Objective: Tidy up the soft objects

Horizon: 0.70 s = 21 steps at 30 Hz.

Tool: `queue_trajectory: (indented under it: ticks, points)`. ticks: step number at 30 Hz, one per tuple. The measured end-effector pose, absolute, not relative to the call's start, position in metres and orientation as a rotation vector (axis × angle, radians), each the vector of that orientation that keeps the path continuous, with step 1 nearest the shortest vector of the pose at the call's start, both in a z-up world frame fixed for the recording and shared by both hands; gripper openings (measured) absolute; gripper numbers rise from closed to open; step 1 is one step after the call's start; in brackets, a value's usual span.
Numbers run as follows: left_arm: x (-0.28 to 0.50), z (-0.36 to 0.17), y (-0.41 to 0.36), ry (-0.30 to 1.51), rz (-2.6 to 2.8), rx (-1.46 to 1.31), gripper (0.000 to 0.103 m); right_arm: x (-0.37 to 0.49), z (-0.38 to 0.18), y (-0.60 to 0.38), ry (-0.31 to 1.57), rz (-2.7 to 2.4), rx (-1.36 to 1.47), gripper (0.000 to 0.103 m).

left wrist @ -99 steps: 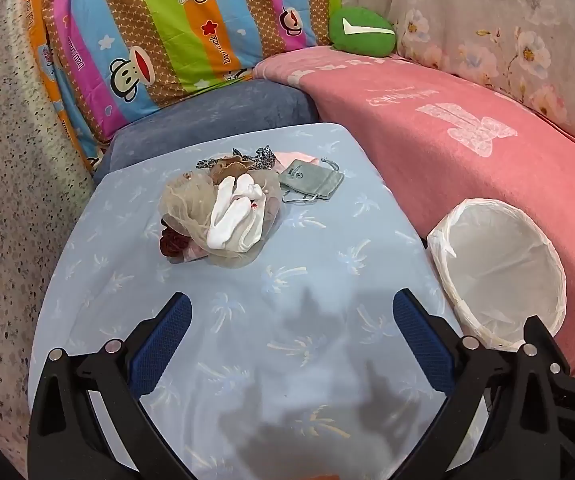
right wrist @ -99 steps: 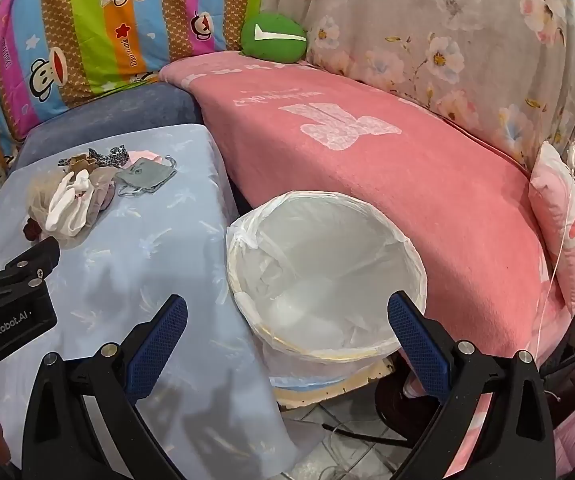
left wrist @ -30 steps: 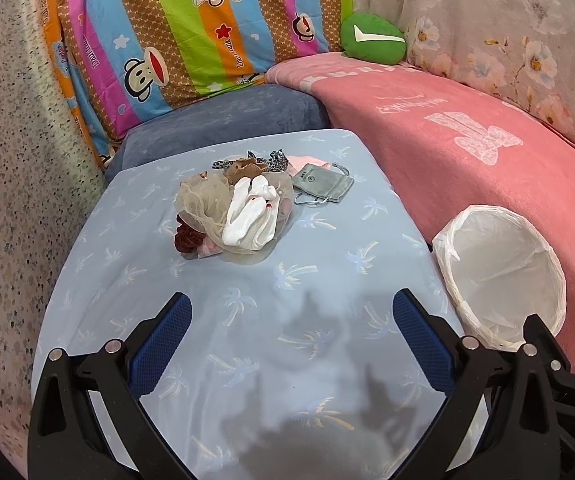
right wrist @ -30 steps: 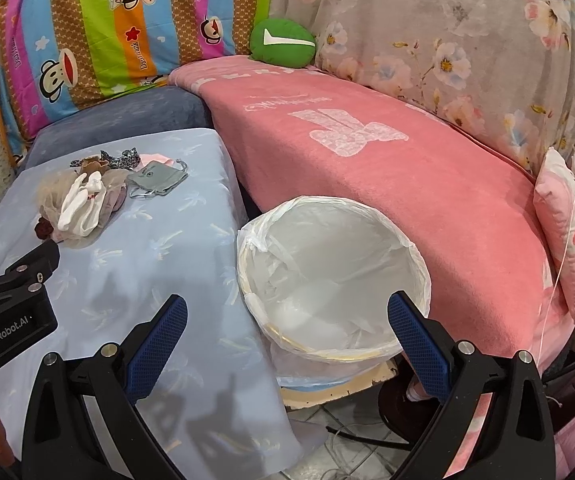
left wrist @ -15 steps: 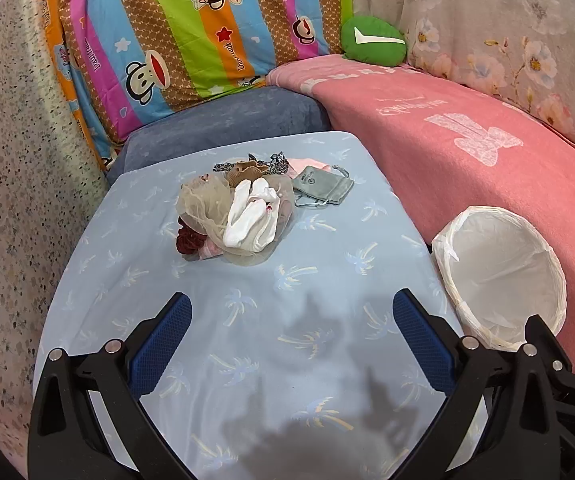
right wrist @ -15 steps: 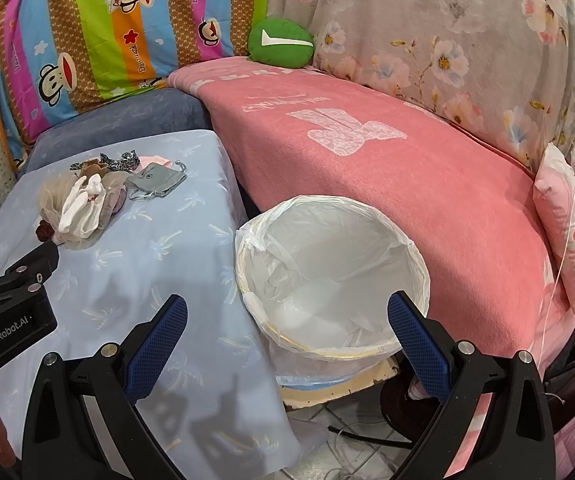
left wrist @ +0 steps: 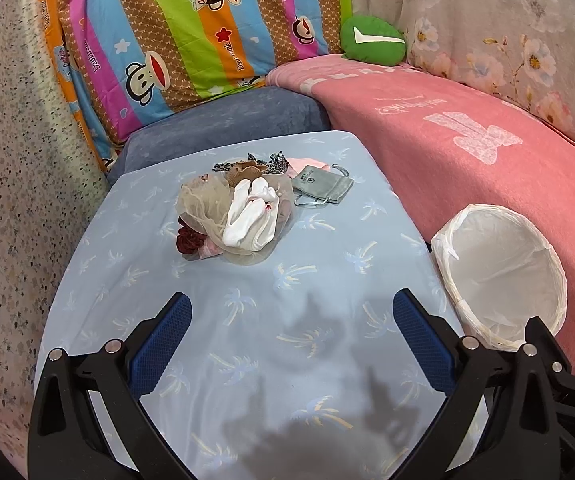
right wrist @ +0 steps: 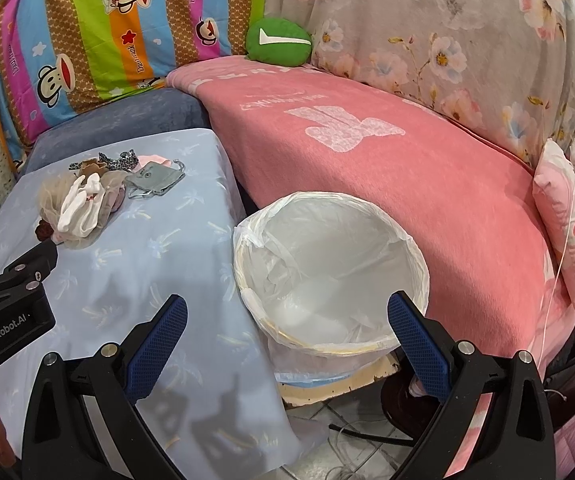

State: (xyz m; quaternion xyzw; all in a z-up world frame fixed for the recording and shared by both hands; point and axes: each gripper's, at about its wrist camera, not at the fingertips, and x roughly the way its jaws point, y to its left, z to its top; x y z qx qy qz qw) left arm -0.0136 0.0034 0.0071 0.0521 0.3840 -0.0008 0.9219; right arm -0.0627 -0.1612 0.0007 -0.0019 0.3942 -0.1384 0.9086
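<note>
A heap of soft things lies on the light-blue table [left wrist: 295,280]: white socks [left wrist: 249,212] on a beige mesh pouf [left wrist: 203,204], a dark red scrunchie [left wrist: 188,240], a leopard-print scrunchie [left wrist: 271,162] and a grey drawstring pouch [left wrist: 321,184]. The same heap [right wrist: 81,204] shows at the left of the right wrist view. A white-lined round basket [right wrist: 327,268] stands right of the table. My left gripper [left wrist: 291,340] hangs open over the near table, well short of the heap. My right gripper [right wrist: 287,340] is open over the basket's near rim. Both hold nothing.
A pink blanket [right wrist: 387,152] covers the sofa behind the basket, with a green cushion [right wrist: 279,42] and a striped monkey-print cushion [left wrist: 191,28] at the back. A pink pillow [right wrist: 567,208] lies at far right. Tiled floor and a cable [right wrist: 367,434] show below the basket.
Both views have drifted slightly back and up, so the heap and basket sit a little lower and farther. Nothing on the table moved; both grippers stay open.
</note>
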Motion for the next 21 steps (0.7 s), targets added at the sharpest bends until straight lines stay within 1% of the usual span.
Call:
queue_trajectory:
  ticks: [21]
  points:
    - [-0.0152, 0.0069, 0.0074, 0.790, 0.010, 0.106, 0.096, -0.0606, -0.0024, -0.1547, 0.816, -0.274, -0.013, 0.097]
